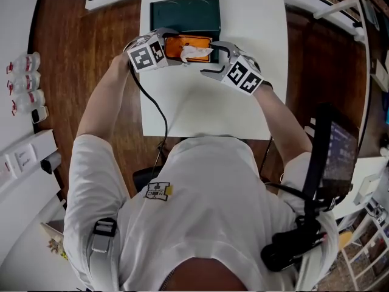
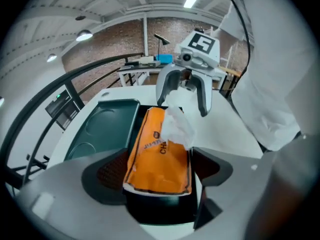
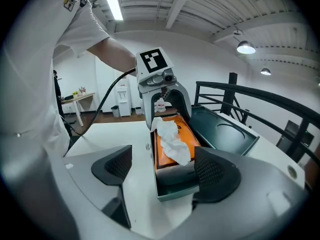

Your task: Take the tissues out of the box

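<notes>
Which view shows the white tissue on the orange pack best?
Right gripper view: the tissue lies crumpled along the orange pack, unobstructed. Left gripper view shows it bunched farther off; head view, only a small white patch.

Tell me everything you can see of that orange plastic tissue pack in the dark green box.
The orange plastic tissue pack is a soft, glossy, flat pouch with dark print on top. It lies flat inside the open dark green box on the white table, filling most of it. A crumpled white tissue sticks out of its top. Nothing grips it.
</notes>
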Motion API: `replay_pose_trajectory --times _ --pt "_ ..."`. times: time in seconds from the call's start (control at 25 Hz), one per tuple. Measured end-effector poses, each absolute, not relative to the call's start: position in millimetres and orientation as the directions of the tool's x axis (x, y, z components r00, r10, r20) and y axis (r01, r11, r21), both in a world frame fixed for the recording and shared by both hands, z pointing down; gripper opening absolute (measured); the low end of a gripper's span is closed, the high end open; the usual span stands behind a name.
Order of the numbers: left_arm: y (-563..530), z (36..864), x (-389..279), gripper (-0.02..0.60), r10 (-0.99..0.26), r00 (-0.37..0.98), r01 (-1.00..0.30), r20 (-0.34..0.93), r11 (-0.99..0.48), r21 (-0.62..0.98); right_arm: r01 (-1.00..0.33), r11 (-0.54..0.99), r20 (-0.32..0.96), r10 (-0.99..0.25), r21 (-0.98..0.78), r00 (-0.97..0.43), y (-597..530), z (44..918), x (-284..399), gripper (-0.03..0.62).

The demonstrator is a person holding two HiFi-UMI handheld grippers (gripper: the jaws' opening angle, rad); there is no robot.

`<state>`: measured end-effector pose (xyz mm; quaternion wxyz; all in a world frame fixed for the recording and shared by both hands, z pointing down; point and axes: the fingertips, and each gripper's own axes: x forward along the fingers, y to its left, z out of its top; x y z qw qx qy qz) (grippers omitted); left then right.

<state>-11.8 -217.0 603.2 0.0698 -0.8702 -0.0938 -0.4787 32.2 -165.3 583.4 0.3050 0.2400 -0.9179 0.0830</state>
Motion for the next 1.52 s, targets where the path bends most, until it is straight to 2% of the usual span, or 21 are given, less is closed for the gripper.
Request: replay_pose_trajectory --times 0.28,0.52,0.88,1.2,1.4,1.52 --pt "-216.5 609.3 -13.9 0.347 0.065 0.479 0.268 0.876 -0.961 -0.075 -0.485 0.875 0.596 -0.384 -0.01 -0.705 -163.1 579.7 22.5 0.377" --pt "-221.0 609.1 -9.6 0.278 0.049 0.491 0.245 0.87 -0.966 -0.084 -0.492 0.87 0.6 -0.388 -0.011 -0.699 -170.0 584.2 26.8 0.377" --pt "-223.6 570.0 -5.8 0.265 -0.022 0.565 0.171 0.825 -0.975 -0.143 -0.512 0.858 0.566 -0.445 0.047 -0.694 -180.3 556.4 31.0 0.375" --pt "-209.1 518.9 -26.5 0.265 -0.118 0.615 0.093 0.78 -0.971 -0.221 -0.476 0.867 0.516 -0.478 0.147 -0.711 -168.0 507.2 11.3 0.373" --pt "-186.9 505.0 -57.0 0.265 -0.195 0.634 -0.022 0.749 -0.972 -0.234 -0.435 0.882 0.493 -0.463 0.179 -0.736 -148.8 490.3 -15.5 0.373" --pt "-165.5 521.8 -95.2 0.265 -0.31 0.622 -0.277 0.719 -0.946 -0.168 -0.438 0.886 0.478 -0.454 0.153 -0.752 -130.2 493.5 -30.8 0.373"
